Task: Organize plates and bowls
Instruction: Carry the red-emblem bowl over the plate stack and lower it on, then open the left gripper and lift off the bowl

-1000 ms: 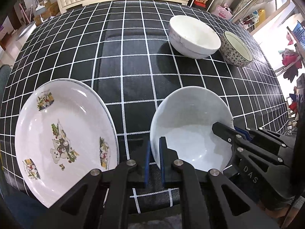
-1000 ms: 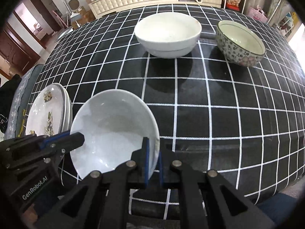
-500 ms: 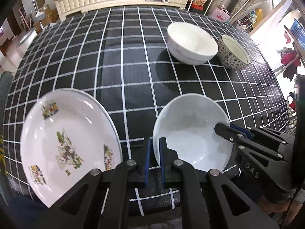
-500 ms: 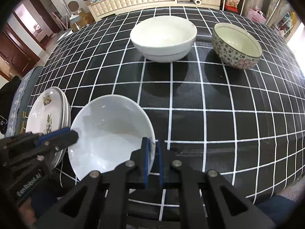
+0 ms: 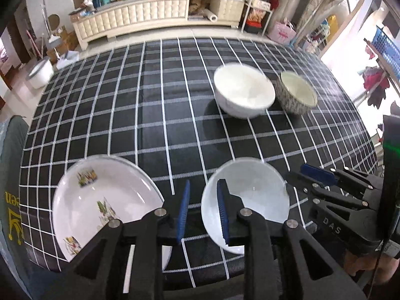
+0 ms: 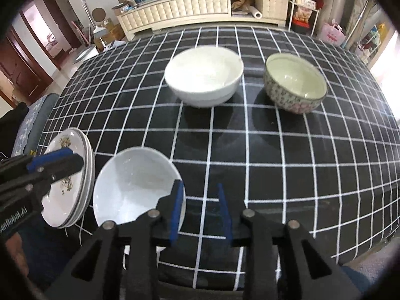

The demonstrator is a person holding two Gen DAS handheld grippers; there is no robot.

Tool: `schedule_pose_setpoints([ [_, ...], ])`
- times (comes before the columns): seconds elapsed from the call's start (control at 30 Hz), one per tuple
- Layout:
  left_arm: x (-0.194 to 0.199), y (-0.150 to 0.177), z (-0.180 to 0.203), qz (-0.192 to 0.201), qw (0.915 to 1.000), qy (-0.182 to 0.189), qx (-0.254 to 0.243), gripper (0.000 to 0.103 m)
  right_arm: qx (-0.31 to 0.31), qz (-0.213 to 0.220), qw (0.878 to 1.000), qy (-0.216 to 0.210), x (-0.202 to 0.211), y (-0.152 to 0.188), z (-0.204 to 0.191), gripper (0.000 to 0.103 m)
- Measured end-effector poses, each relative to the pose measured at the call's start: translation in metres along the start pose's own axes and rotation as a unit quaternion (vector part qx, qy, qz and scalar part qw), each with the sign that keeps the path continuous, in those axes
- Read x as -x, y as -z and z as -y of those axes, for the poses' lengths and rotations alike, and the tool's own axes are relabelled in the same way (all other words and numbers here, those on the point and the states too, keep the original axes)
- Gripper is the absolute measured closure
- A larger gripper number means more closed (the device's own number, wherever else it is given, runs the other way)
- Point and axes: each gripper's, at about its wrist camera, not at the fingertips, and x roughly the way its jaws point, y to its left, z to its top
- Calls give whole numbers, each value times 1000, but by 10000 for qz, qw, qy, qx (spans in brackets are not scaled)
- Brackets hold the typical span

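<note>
With both sets of jaws apart, the white bowl (image 5: 246, 197) sits on the checked cloth (image 6: 250, 150) between the left gripper (image 5: 202, 210) and right gripper (image 6: 200, 211), near the table's front edge. A careless nudge from either inner pad could push it off, or knock the plate stack (image 6: 75, 182) just left of it.
</note>
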Motion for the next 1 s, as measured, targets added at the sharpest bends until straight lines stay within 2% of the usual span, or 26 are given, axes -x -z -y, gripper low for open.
schedule_pose_setpoints([
  [0.1, 8, -11, 0, 119, 9999, 48, 21, 82, 53, 129, 9999, 52, 10, -9, 3, 70],
  [0.17, 14, -19, 1, 205, 9998, 66, 28, 76, 69, 223, 9997, 59, 18, -17, 5, 70],
  [0.3, 24, -36, 5, 354, 9993, 41, -77, 76, 116, 444, 9989, -10, 33, -33, 8, 69],
  [0.53, 32, -74, 16, 562, 9978, 55, -335, 76, 268, 725, 9970, -45, 51, -65, 9, 56],
  [0.63, 31, -89, 20, 589, 9974, 23, -422, 72, 336, 779, 9964, 22, 52, -80, 10, 54],
  [0.73, 26, -102, 21, 570, 9972, 3, -484, 67, 377, 812, 9960, 72, 51, -94, 13, 52],
  [1.0, -7, -128, 20, 250, 9979, 9, -599, 67, 397, 606, 9973, 125, 25, -121, 19, 50],
])
